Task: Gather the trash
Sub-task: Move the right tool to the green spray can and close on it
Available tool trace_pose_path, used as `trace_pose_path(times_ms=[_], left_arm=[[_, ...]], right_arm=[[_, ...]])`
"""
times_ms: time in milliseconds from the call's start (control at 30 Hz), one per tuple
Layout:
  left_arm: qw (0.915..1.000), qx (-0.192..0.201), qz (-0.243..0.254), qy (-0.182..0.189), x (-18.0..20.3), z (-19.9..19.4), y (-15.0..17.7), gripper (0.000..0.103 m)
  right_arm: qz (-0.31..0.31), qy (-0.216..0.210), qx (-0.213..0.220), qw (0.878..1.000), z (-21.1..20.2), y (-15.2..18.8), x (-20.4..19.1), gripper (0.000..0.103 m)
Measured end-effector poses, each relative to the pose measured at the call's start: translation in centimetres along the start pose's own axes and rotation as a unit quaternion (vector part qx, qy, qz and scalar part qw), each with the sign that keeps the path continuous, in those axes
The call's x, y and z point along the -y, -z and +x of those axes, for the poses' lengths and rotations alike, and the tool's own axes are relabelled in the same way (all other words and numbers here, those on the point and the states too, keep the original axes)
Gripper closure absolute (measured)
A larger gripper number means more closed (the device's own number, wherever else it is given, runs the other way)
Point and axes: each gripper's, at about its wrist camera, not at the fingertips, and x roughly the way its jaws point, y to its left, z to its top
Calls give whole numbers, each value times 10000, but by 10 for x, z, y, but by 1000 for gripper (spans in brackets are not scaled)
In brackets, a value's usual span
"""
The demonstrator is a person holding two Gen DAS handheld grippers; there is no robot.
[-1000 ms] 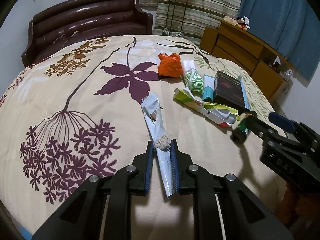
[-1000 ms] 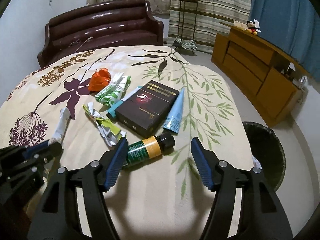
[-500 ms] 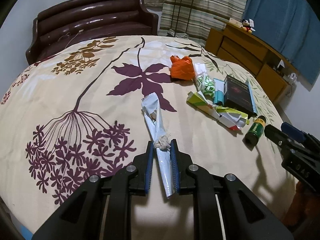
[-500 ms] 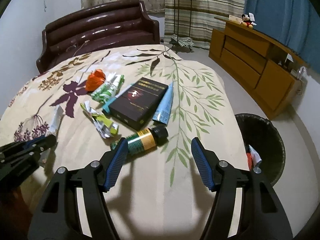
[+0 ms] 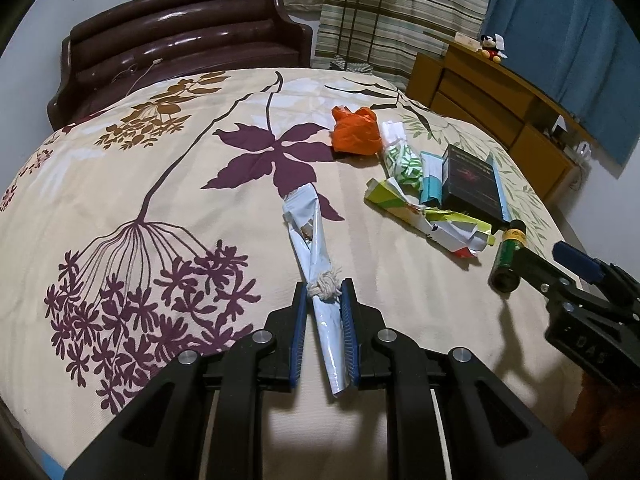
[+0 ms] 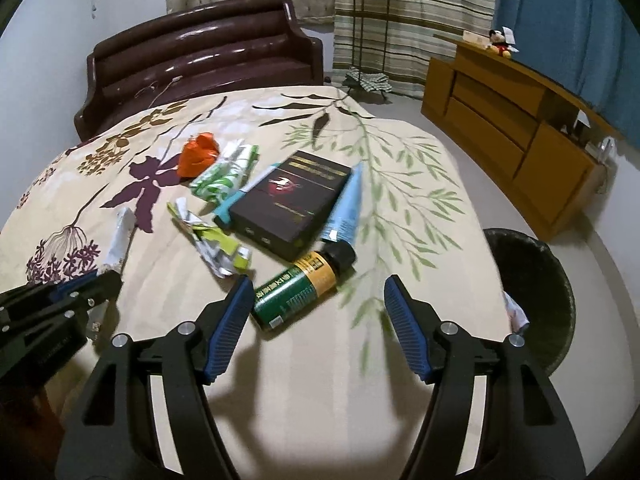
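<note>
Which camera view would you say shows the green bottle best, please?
The right wrist view: the green bottle lies near, its whole side, yellow label band and black cap visible. In the left wrist view it is small, foreshortened near the edge, partly behind the right gripper.

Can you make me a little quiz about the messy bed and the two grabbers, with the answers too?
1. True or false: the left gripper is pinching the pale blue tube.
2. Which thing lies closest to the right gripper? A) the orange bag B) the green bottle C) the dark box
3. Fill in: the bin stands on the ____ beside the bed.

Key
1. True. Its pads squeeze the tube just below the knotted string.
2. B. The bottle lies on its side just beyond the left finger; the jaws are opening and hold nothing.
3. Floor.
</note>
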Motion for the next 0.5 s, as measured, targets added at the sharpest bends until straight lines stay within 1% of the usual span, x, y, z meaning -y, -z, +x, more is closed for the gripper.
trace_pose_path(times_ms=[200, 333, 500], left_arm=[[10000, -19, 59, 29, 6, 2, -2, 85], [9999, -31, 96, 25, 10, 4, -3, 85], [10000, -35, 72, 2, 9, 5, -5, 85]], right_arm=[[176, 169, -84, 9997, 0, 5, 21, 37], [339, 87, -51, 9994, -1, 3, 29, 37], [292, 0, -49, 9996, 3, -2, 24, 37]])
